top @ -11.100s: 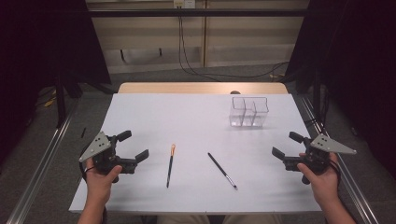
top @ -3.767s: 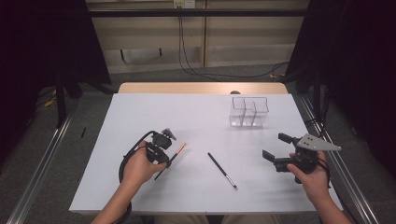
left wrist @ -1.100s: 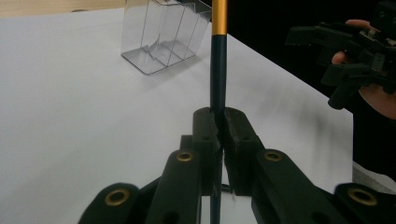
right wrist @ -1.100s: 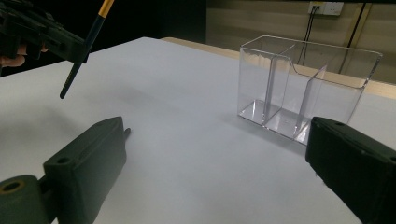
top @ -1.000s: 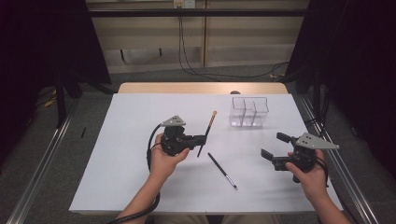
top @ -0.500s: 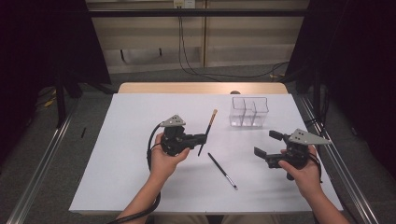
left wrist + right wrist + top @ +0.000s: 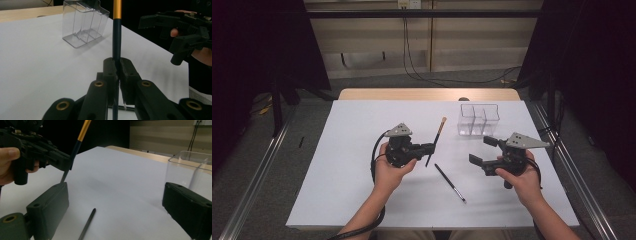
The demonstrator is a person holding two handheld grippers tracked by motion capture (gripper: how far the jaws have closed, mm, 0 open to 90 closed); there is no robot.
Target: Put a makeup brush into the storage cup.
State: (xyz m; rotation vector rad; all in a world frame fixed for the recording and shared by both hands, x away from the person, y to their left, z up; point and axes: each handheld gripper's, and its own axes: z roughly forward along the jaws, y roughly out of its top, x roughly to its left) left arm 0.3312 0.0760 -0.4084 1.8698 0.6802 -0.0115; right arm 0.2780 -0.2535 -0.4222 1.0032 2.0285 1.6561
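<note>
Clamping a dark brush (image 7: 434, 142) by its handle, the left gripper (image 7: 117, 68) has its fingers together on it, the gold ferrule rising above them. A clear box (image 7: 478, 120) stands beyond those fingers. The right gripper (image 7: 486, 154) hovers with its fingers apart; a second brush (image 7: 450, 182) lies on the white table (image 7: 337, 165) between and below them.

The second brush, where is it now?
High view: the black brush lies flat on the table, centre, between the two hands, below the clear organizer.
</note>
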